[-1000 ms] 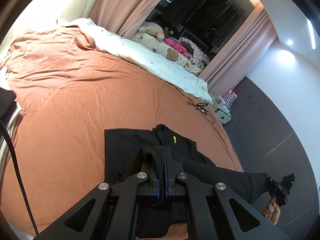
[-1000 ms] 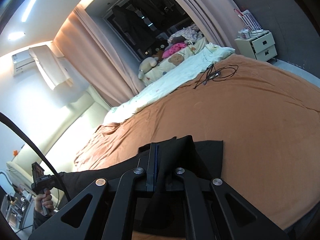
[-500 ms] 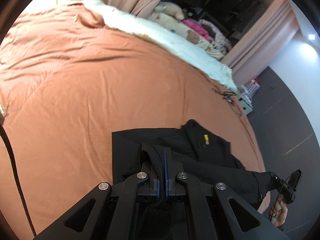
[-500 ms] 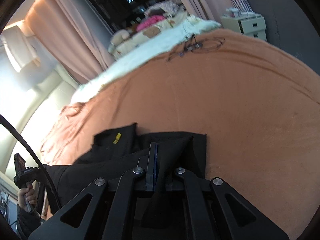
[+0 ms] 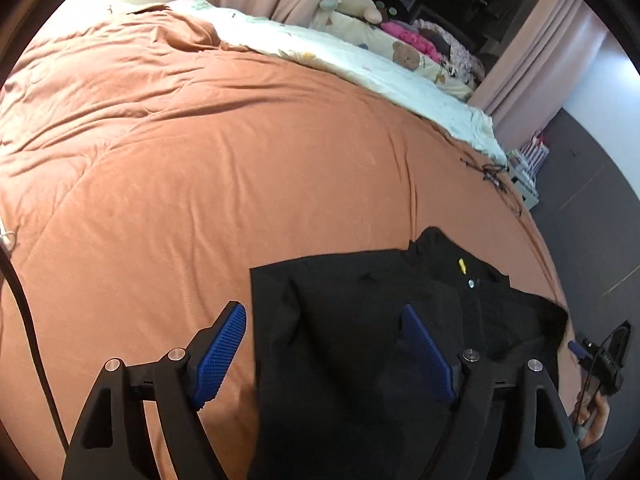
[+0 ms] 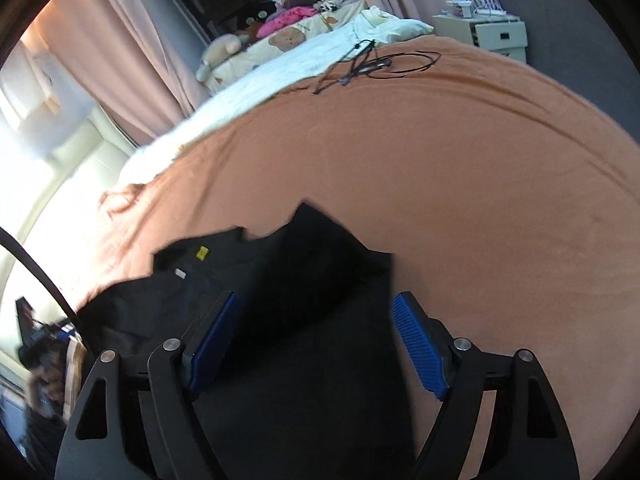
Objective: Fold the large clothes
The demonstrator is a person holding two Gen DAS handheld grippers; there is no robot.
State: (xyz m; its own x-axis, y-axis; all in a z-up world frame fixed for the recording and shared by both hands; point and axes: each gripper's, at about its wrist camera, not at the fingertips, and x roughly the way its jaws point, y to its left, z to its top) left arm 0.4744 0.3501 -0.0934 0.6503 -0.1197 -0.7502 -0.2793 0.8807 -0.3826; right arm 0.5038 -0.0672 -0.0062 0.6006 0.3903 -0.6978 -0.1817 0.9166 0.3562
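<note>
A black garment (image 5: 360, 340) with a small yellow tag (image 5: 461, 266) lies on the orange bed cover (image 5: 200, 160), near the bed's front edge. My left gripper (image 5: 324, 320) is open and empty, just above the garment's left edge, blue pads spread wide. The garment also shows in the right wrist view (image 6: 304, 300), with the yellow tag (image 6: 202, 253) at its left. My right gripper (image 6: 316, 312) is open and empty over the garment's right part. The other hand-held gripper shows at the right edge of the left wrist view (image 5: 604, 356).
A cream blanket with bear prints (image 5: 360, 52) and soft toys lie along the far side of the bed. A tangle of black cable (image 6: 372, 64) lies on the cover. A white bedside cabinet (image 6: 492, 34) stands past the bed's corner. Pink curtains (image 6: 132, 52) hang behind.
Both grippers were shut on folds of the black garment; now both have opened and let it go. The garment lies flat on the cover. Both cameras tilted down toward the bed.
</note>
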